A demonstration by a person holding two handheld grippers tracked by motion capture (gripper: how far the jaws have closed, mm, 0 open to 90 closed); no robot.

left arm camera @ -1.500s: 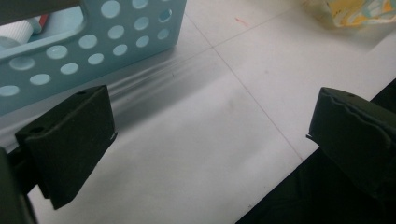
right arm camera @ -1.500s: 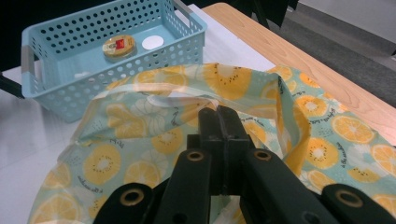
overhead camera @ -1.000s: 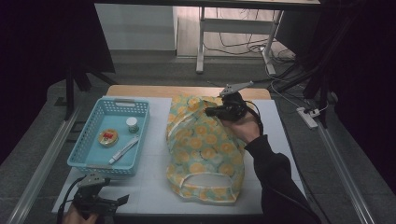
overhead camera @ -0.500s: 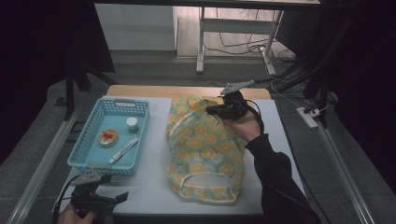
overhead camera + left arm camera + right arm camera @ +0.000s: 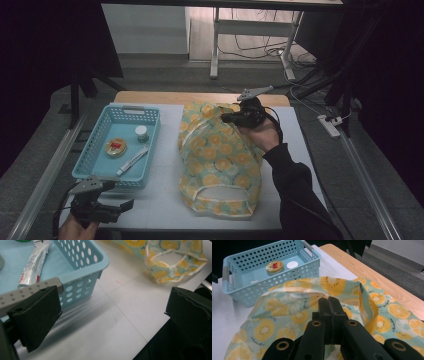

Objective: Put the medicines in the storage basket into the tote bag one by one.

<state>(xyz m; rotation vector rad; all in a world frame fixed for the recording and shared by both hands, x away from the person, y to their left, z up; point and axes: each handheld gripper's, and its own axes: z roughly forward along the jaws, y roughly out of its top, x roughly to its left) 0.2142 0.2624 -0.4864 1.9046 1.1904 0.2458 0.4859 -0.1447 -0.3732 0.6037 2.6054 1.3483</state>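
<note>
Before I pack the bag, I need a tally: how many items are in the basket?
3 in the basket: a white-capped jar at the far side, a round tin left of it, and a tube toward the near side. The near wall could hide something small.

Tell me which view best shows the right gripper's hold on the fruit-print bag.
The right gripper view: the right gripper has its jaws shut on the rim of the fruit-print bag. The high view shows that hand over the bag's far edge; the left gripper view catches the bag's handle end.

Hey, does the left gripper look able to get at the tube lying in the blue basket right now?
Probably yes. The left gripper is open, just outside the blue basket, whose top is open. The tube lies uncovered near that wall, so reaching over the rim should work.
</note>
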